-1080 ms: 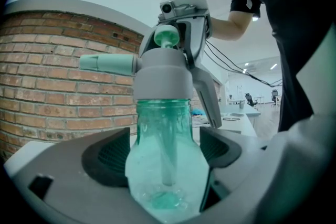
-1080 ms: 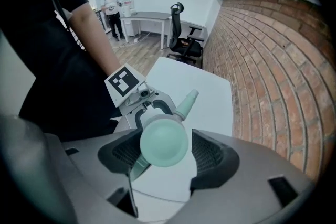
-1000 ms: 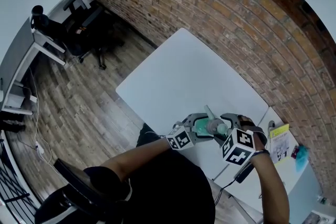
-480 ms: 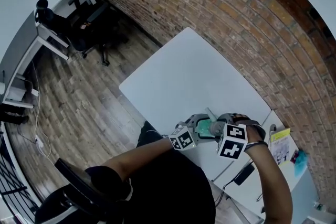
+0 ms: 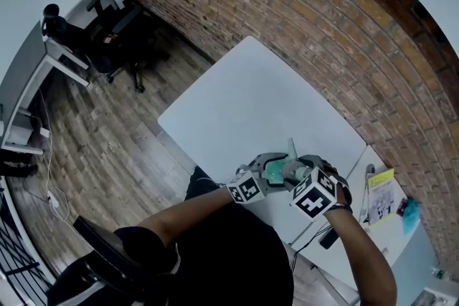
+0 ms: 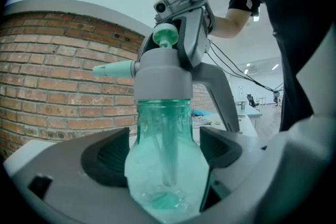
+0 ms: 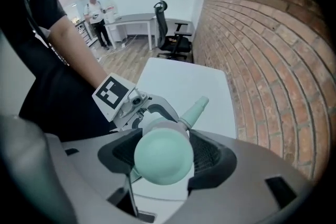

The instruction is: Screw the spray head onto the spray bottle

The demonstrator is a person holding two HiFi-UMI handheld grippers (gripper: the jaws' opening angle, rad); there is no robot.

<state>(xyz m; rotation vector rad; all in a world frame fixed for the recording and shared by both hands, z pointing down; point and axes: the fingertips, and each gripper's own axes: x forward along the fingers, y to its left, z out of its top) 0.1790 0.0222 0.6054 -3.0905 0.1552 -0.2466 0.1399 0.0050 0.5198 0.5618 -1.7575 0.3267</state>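
The bottle (image 6: 165,165) is see-through green, and its spray head (image 6: 160,73) is grey with a mint nozzle (image 6: 113,69). The table (image 5: 244,97) is white; the brick wall (image 5: 323,18) is reddish-brown.

Two hand-held grippers are in view — the left hand-held gripper (image 6: 167,150) and the right hand-held gripper (image 7: 165,157). There is one spray bottle (image 6: 165,123) and one spray head (image 6: 160,73). Two benches stand side by side — one white bench (image 5: 244,104) and one second bench (image 5: 393,241), which carries one yellow booklet (image 5: 380,193).
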